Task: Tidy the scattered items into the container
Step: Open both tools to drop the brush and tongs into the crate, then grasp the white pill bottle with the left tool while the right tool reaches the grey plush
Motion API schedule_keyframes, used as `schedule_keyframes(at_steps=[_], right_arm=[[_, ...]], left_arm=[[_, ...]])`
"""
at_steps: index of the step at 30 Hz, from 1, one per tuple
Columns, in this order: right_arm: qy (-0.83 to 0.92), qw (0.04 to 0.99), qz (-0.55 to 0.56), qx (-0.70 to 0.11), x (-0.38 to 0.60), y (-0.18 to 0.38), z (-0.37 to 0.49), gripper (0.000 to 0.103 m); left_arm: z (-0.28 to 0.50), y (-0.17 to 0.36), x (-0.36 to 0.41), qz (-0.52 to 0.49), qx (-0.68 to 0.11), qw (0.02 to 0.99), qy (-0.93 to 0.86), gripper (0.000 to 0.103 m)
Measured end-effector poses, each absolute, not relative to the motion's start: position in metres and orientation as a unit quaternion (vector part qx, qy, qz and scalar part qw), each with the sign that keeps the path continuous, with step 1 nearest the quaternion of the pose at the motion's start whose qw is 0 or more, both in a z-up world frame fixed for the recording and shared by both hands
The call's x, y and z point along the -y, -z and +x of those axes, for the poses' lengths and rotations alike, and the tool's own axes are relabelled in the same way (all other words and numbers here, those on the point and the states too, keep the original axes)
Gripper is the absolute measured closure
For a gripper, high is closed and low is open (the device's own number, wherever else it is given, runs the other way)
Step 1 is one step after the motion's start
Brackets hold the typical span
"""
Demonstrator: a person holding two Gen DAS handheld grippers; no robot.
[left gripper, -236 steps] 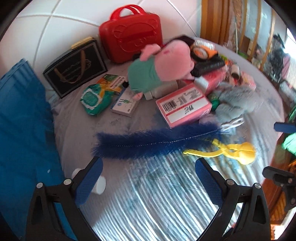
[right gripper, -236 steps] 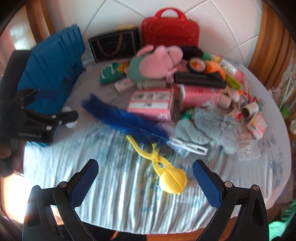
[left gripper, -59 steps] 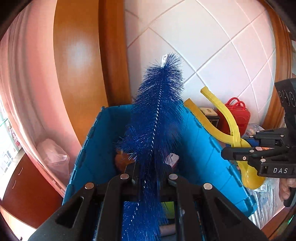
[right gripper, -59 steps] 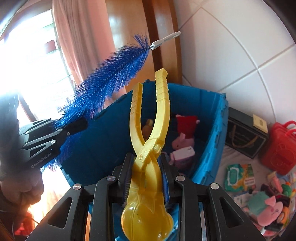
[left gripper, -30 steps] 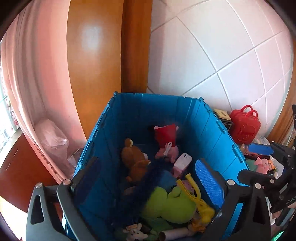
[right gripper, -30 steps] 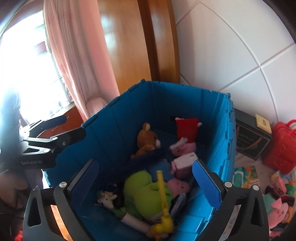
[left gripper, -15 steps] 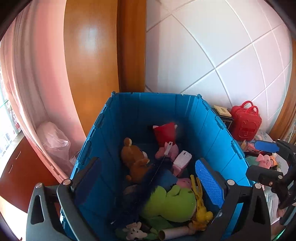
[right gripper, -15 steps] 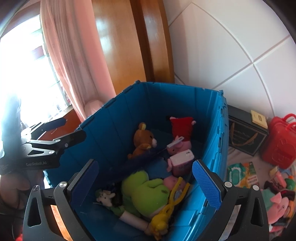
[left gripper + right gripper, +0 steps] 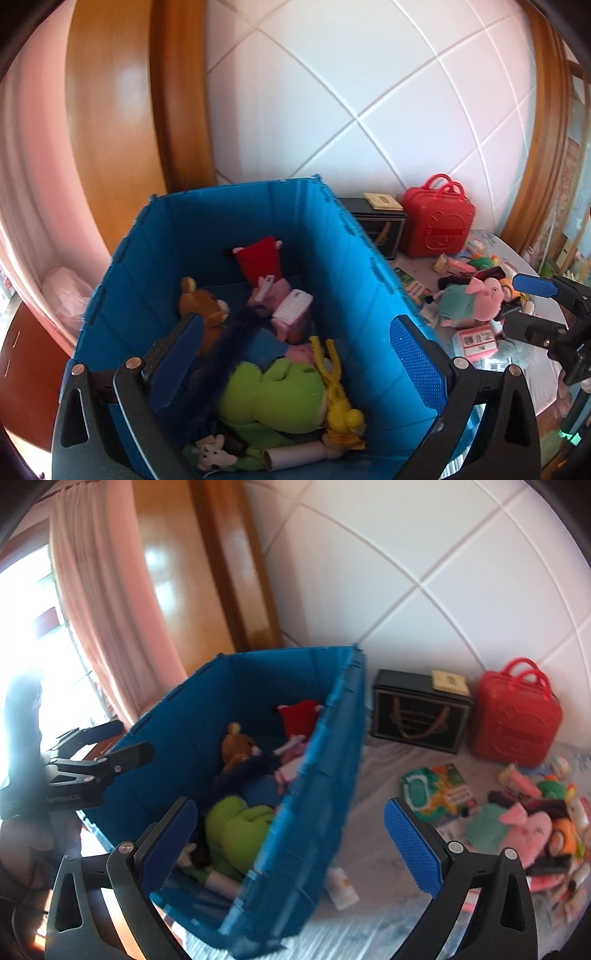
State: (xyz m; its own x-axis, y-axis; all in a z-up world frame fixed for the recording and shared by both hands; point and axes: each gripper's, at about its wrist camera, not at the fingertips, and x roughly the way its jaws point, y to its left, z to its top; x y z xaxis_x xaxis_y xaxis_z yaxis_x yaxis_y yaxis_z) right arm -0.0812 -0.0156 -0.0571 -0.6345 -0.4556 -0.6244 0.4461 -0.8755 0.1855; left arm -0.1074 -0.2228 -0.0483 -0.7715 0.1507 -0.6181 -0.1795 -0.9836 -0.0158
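A blue crate (image 9: 343, 258) is standing at the table's edge, by the tiled wall. Inside, yellow tongs (image 9: 334, 384) are lying on a green plush (image 9: 273, 387), gripping nothing; their two handles are spreading slightly apart toward the back, and we cannot tell whether the scoop end is closed. Beside them a dark blue brush (image 9: 236, 332) is slanting across the bin, near a brown bear (image 9: 201, 302) and a red-dressed doll (image 9: 260, 260). We are holding the left gripper (image 9: 295, 354) over the crate, fingers spread wide and empty. The right gripper (image 9: 290, 834) is hovering wide and empty too, straddling the crate's near wall. On the table (image 9: 376, 867) a pink pig (image 9: 524, 827), red case (image 9: 515, 720) and black box (image 9: 417, 710) are waiting.
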Motion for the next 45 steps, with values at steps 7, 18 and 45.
schedule_keyframes(at_steps=[7, 18, 45], right_arm=[[0.918, 0.191, 0.346, 0.029, -0.083, 0.062, -0.066, 0.0], [0.915, 0.111, 0.382, 0.065, -0.235, 0.1, -0.044, 0.0], [0.845, 0.145, 0.514, 0.021, -0.344, 0.261, -0.046, 0.0]], left_arm=[[-0.095, 0.041, 0.142, -0.324, -0.052, 0.137, -0.935, 0.001], [-0.09, 0.07, 0.005, -0.362, -0.07, 0.183, -0.911, 0.001], [-0.11, 0.332, -0.031, -0.46, 0.036, -0.087, -0.883, 0.005]])
